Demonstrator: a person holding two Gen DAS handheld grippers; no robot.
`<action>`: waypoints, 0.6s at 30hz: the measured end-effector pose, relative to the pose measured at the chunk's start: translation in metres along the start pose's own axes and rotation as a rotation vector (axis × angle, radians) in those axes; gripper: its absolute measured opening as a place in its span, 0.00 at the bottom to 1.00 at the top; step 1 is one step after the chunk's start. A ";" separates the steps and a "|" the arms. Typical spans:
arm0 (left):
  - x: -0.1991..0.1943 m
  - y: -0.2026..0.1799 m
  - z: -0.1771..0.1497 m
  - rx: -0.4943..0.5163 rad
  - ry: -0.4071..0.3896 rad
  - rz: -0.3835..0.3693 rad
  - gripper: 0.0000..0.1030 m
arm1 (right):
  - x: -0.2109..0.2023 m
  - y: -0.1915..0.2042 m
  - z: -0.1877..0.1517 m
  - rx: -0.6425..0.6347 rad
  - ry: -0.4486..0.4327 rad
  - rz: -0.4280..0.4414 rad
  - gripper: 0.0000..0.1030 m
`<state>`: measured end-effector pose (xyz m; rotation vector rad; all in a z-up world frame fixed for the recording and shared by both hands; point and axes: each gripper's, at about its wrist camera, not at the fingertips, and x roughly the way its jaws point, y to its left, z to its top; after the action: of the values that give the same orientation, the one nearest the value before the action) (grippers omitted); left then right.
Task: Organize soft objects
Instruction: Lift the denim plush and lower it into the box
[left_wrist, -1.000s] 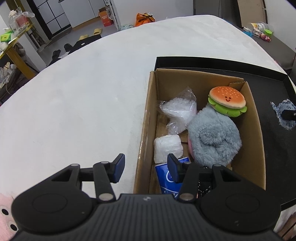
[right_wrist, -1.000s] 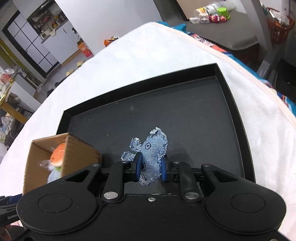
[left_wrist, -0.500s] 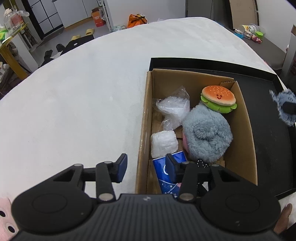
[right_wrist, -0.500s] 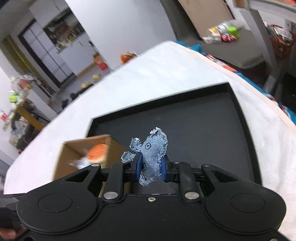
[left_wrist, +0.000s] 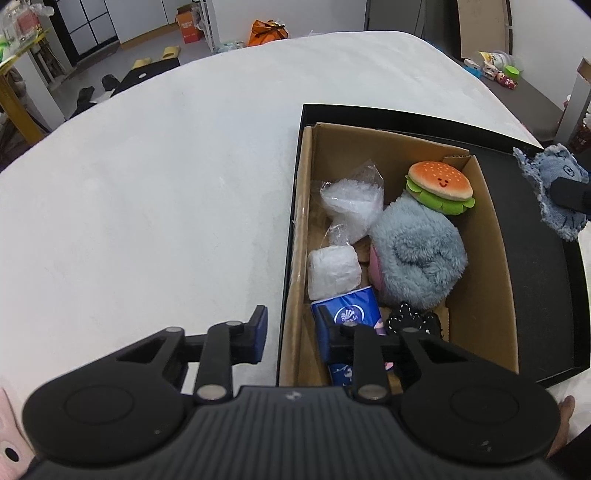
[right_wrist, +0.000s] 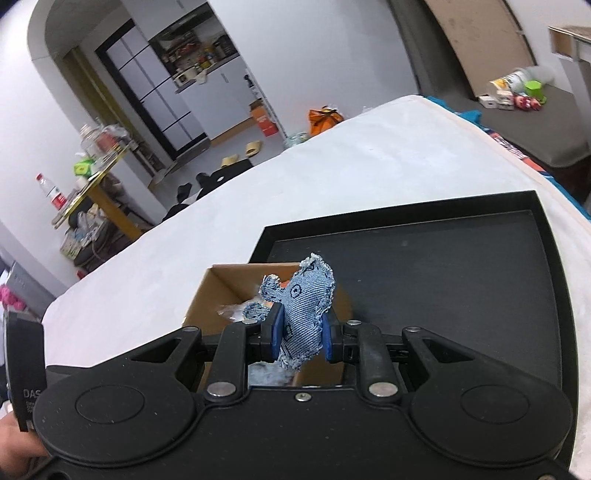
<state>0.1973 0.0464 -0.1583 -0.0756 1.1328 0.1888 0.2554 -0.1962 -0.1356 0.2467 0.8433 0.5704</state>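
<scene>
An open cardboard box (left_wrist: 495, 258) stands in a black tray (left_wrist: 546, 266). It holds a burger plush (left_wrist: 439, 186), a grey fluffy plush (left_wrist: 417, 254), a clear plastic bag (left_wrist: 351, 206), a white wrapped roll (left_wrist: 332, 267) and a blue tissue pack (left_wrist: 351, 314). My left gripper (left_wrist: 291, 328) straddles the box's near left wall. Its jaws are closing and its pads stand clear of the cardboard. My right gripper (right_wrist: 301, 334) is shut on a frayed denim toy (right_wrist: 306, 310), held in the air over the tray (right_wrist: 443, 277) beside the box (right_wrist: 207, 295). The denim toy (left_wrist: 554, 184) also shows at the right edge of the left wrist view.
The tray lies on a wide white padded surface (left_wrist: 147, 184). A pink plush (left_wrist: 9, 443) peeks in at the lower left corner. A low grey bench (right_wrist: 524, 122) with small items stands beyond the right edge. A hand (right_wrist: 18, 450) shows at bottom left.
The right gripper has lifted the denim toy off the tray floor and carried it toward the box. The left jaws have narrowed around the box's wall.
</scene>
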 end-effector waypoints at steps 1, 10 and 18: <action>0.000 0.001 -0.001 0.001 0.001 -0.004 0.21 | 0.001 0.002 -0.001 -0.004 0.003 0.002 0.21; 0.004 0.010 -0.009 -0.002 0.009 -0.050 0.13 | 0.015 0.021 -0.005 -0.069 0.055 0.021 0.21; 0.006 0.014 -0.013 -0.003 -0.003 -0.085 0.08 | 0.020 0.040 -0.017 -0.122 0.114 0.030 0.22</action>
<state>0.1857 0.0583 -0.1687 -0.1259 1.1241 0.1154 0.2381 -0.1525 -0.1426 0.1159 0.9126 0.6664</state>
